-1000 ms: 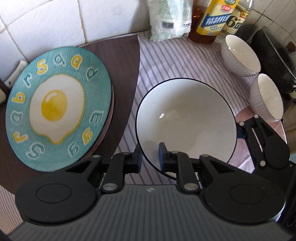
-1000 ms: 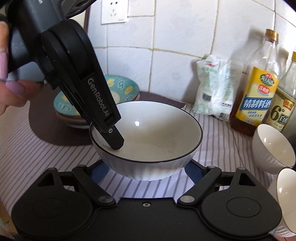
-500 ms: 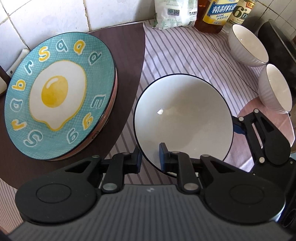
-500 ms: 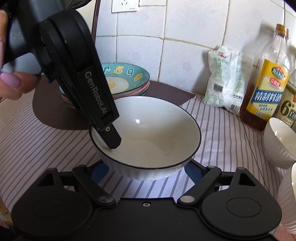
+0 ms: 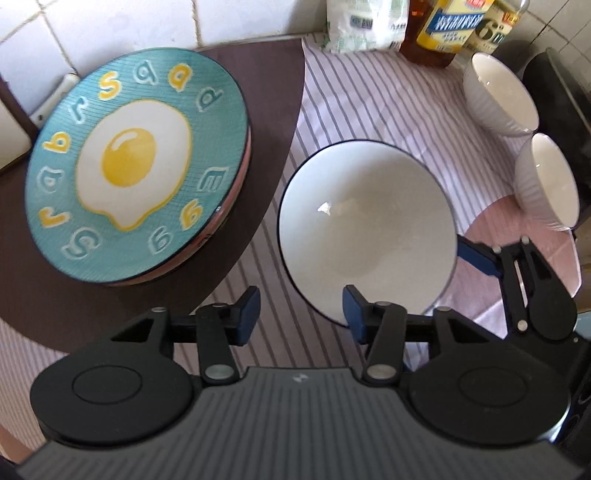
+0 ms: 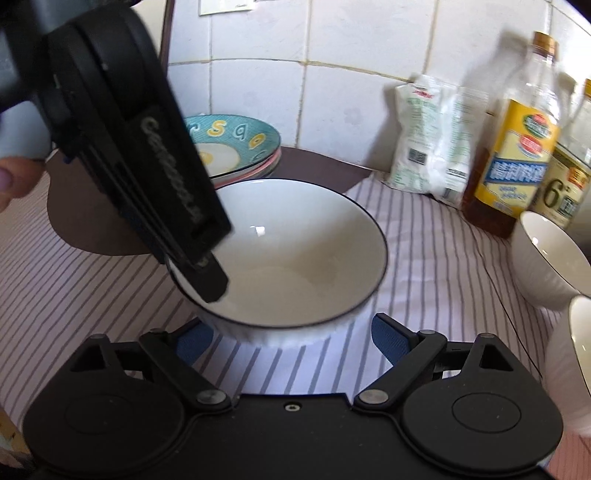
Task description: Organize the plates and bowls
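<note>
We see soft, bright daylight in both views, with a small glare spot on the large white bowl (image 5: 367,236) at about ten o'clock. Fisheye bending curves the wall tiles (image 6: 332,33) towards twelve o'clock, and motion blur smears the oil bottle (image 6: 517,162) at two o'clock.

oil bottle (image 5: 448,29) top cut off, small bowl (image 6: 569,369) cropped, lower plates (image 6: 267,168) mostly hidden

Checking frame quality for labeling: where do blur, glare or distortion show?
Left wrist view: the egg plate is slightly soft, with a small glare spot in the large white bowl. Right wrist view: the left gripper and oil bottle are motion-blurred; tile lines bow.
</note>
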The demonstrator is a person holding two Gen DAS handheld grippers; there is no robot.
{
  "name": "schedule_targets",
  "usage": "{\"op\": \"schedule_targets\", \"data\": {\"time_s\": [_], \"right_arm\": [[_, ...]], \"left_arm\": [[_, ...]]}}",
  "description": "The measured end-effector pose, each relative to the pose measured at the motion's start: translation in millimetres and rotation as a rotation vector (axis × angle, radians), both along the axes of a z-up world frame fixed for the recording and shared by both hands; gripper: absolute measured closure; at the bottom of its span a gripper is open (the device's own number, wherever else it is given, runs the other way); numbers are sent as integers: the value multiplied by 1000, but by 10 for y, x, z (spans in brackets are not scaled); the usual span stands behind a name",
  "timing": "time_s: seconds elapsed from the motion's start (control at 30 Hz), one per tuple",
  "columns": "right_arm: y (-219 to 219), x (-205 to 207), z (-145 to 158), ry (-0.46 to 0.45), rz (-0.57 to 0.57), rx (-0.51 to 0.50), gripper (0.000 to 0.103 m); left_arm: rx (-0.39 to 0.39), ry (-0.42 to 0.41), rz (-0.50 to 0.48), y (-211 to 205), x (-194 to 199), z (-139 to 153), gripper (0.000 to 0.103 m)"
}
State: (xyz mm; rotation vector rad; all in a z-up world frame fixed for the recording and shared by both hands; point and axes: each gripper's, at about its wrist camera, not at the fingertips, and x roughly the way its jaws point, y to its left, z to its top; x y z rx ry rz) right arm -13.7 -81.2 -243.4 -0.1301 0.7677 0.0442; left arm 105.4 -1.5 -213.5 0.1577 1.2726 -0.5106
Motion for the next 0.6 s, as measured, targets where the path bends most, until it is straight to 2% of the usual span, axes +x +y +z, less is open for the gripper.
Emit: {"op": "schedule_targets", "data": {"time_s": [0.13, 0.3, 0.43, 0.6], "right_arm": [[-39, -211, 149, -23, -55, 9, 8], [-176, -463, 418, -44, -143, 15, 8], [-373, -603, 569, -15, -231, 71, 8], [-523, -851, 761, -56, -306, 97, 8]], "left_arm": [[4, -27, -5, 59, -124, 212, 51], [-3, -68, -67, 48, -296, 480, 45], [14, -101, -102, -4, -425, 613, 44], [1, -127, -128, -81, -576, 773, 43]]}}
